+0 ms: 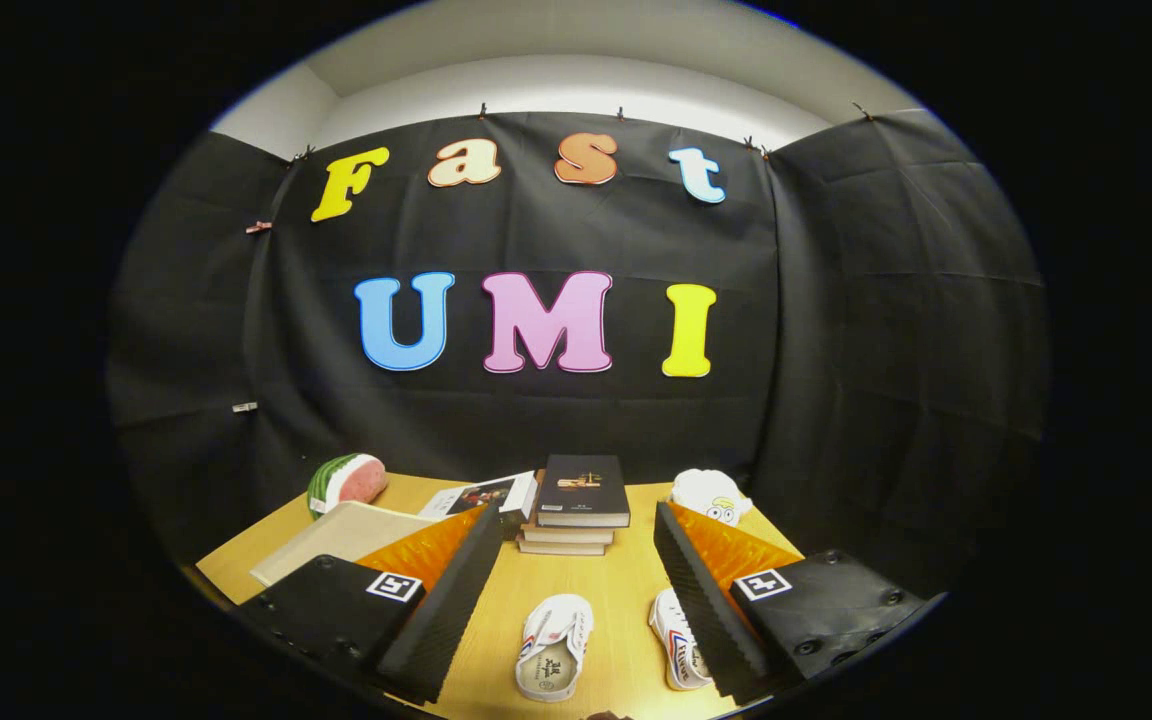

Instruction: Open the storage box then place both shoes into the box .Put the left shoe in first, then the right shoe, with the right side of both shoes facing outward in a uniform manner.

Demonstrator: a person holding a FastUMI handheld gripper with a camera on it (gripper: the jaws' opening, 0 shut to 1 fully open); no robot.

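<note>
While gripper (576, 590) hangs above table (616, 585) w/ fingers wide apart, nothing held, both shoes lie below: one shoe (554, 647) between fingers, other shoe (678, 640) against right finger. Box (341, 538) beyond left finger, near book stack (576, 505).

You have two white shoes on the wooden table (626, 590). The left shoe (554, 646) lies between your gripper's (576, 565) wide-spread fingers, opening up. The right shoe (678, 640), with red and blue side stripes, lies against one finger. The flat pale storage box (336, 538) sits closed beyond the other finger.
</note>
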